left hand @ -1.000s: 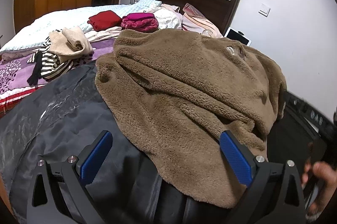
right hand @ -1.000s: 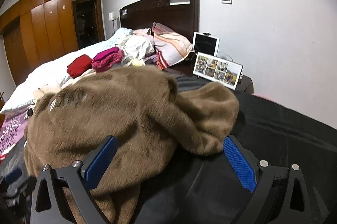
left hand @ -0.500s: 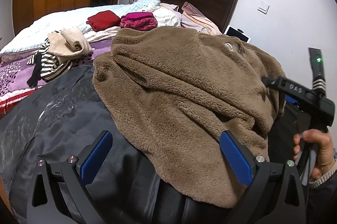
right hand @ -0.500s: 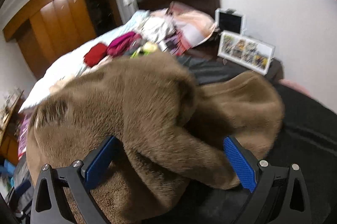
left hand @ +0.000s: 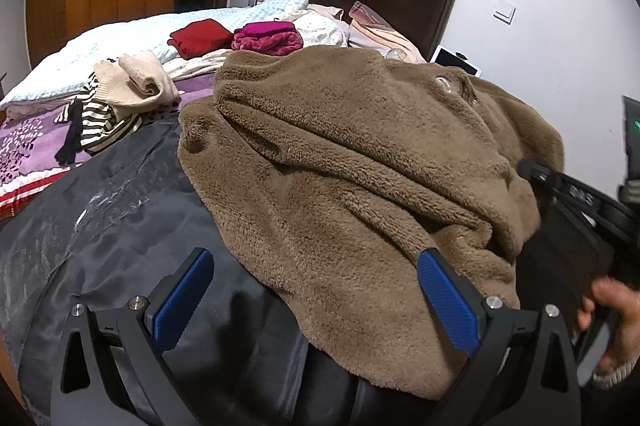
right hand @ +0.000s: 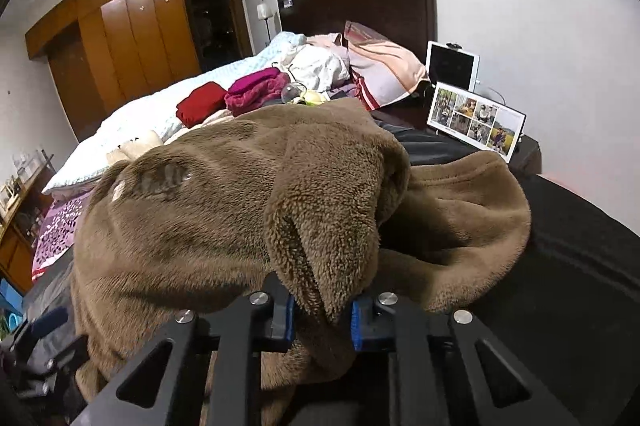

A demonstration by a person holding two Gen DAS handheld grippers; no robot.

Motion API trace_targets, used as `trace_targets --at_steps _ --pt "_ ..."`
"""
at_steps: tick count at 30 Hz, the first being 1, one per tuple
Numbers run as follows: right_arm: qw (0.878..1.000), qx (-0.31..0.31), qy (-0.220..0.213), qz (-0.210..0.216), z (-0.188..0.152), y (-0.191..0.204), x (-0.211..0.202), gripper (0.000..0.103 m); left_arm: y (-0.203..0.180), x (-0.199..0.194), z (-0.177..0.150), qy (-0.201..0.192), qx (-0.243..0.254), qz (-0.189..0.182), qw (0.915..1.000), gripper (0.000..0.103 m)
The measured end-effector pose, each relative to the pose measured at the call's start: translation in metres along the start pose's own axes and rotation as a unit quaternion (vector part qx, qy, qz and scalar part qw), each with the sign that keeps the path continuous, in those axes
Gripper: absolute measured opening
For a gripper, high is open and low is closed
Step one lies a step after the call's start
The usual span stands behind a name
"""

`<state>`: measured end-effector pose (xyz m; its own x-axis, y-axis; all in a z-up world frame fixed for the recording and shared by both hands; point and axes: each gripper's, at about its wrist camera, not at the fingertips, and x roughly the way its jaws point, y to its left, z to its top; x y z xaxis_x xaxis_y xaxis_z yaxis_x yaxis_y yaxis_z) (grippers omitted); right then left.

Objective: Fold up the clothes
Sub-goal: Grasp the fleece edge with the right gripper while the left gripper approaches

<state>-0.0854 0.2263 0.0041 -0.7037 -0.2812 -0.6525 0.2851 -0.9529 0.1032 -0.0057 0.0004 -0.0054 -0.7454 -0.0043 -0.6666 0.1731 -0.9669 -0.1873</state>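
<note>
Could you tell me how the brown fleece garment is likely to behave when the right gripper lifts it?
The brown fleece garment will probably drape and sag, since it lies in soft folds. Its thick pile suggests a secure hold as the right gripper is closing on a bunched fold.

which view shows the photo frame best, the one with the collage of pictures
The right wrist view: the photo frame stands in full beside the bed, below the tablet. In the left wrist view the brown fleece hides it; only the tablet's corner shows.

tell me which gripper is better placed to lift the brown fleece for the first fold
Right: the right gripper is closing with a fold of the brown fleece between its pads. The left gripper is open, gripping nothing.
</note>
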Motion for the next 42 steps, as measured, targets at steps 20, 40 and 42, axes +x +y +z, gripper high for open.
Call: trace_targets --at_steps 20,40,42 --pt "0.999 0.008 0.034 -0.008 -0.108 -0.009 -0.106 0.02 0.004 -0.031 -0.001 -0.063 -0.009 -0.027 0.9976 0.102" --pt "0.993 0.068 0.051 -0.083 -0.207 -0.057 -0.206 0.021 0.006 -0.018 0.001 0.041 -0.027 -0.136 0.9895 0.102" --pt "0.992 0.077 0.049 -0.092 -0.216 -0.062 -0.216 0.021 0.008 -0.02 0.002 0.049 -0.041 -0.163 0.9846 0.102"
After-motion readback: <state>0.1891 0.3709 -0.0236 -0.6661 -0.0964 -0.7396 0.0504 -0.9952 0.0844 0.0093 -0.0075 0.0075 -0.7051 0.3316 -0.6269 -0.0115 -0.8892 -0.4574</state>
